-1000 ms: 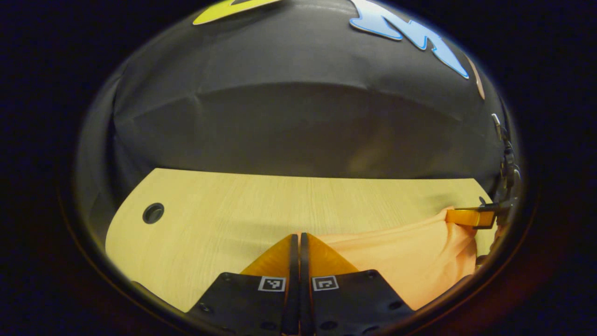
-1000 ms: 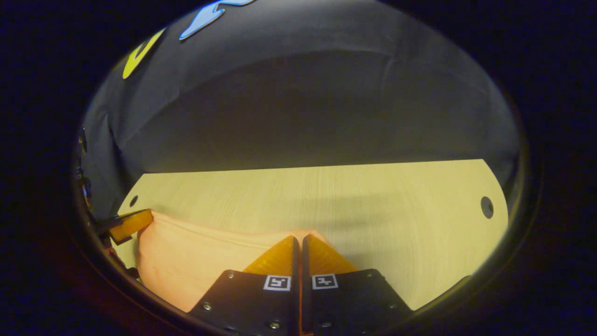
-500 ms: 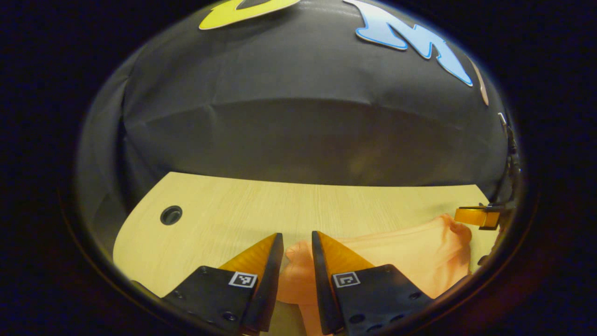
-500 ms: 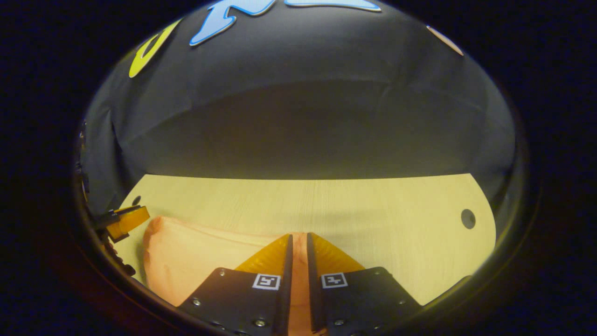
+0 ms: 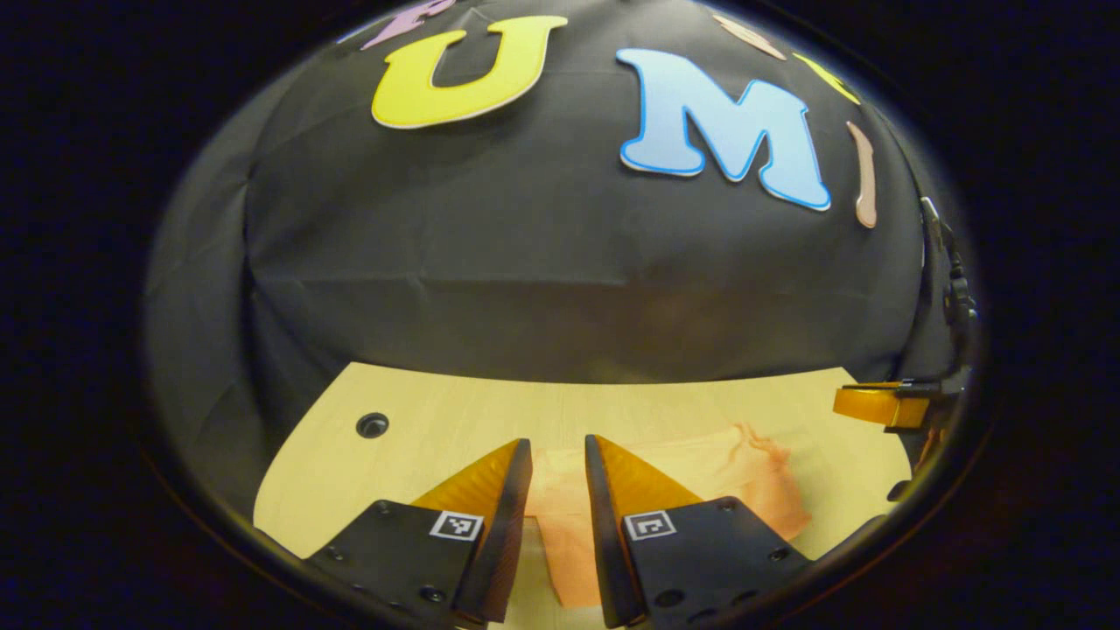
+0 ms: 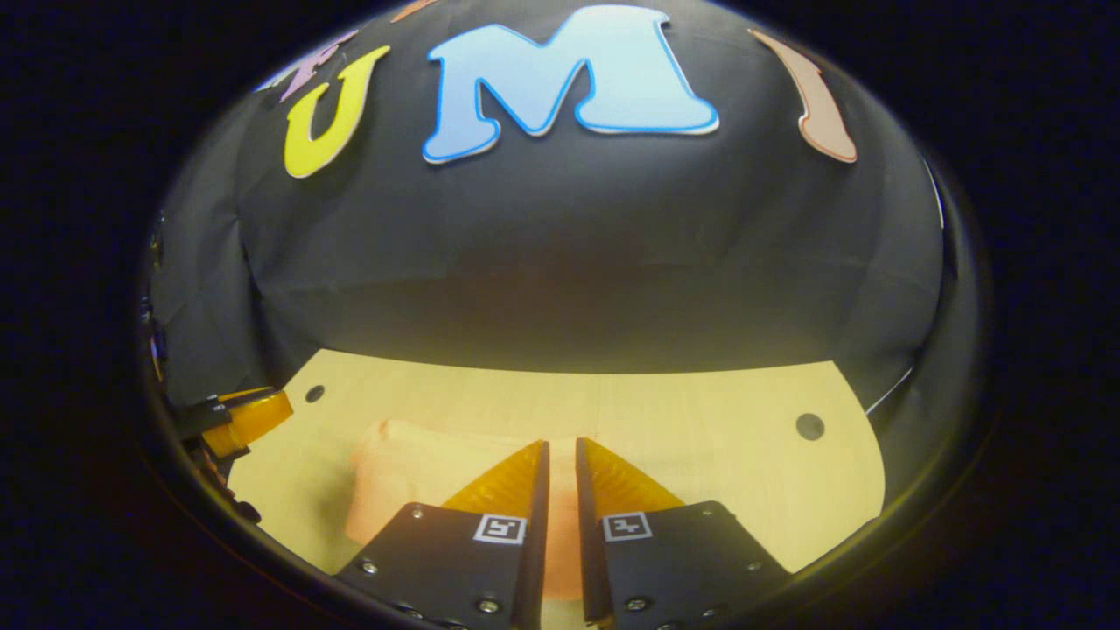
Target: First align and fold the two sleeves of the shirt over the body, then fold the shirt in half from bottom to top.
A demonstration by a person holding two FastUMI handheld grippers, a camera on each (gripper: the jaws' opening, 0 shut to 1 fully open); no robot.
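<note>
You have a plain peach-orange shirt [image 5: 744, 477] on a pale wood-grain tabletop [image 5: 420, 420], black cloth wall behind.

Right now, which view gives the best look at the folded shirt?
The left gripper view: the orange shirt spreads rightward past the left gripper, rumpled far edge visible. In the right gripper view, the right gripper hides much of it.

Shirt partly hidden behind each gripper's own fingers

In the left gripper view the shirt [image 5: 739, 477] runs under the left gripper [image 5: 558, 455], its near edge cut off; the right gripper [image 6: 560, 455] likewise covers the shirt's near part toward the table [image 6: 700, 437] front edge.
</note>
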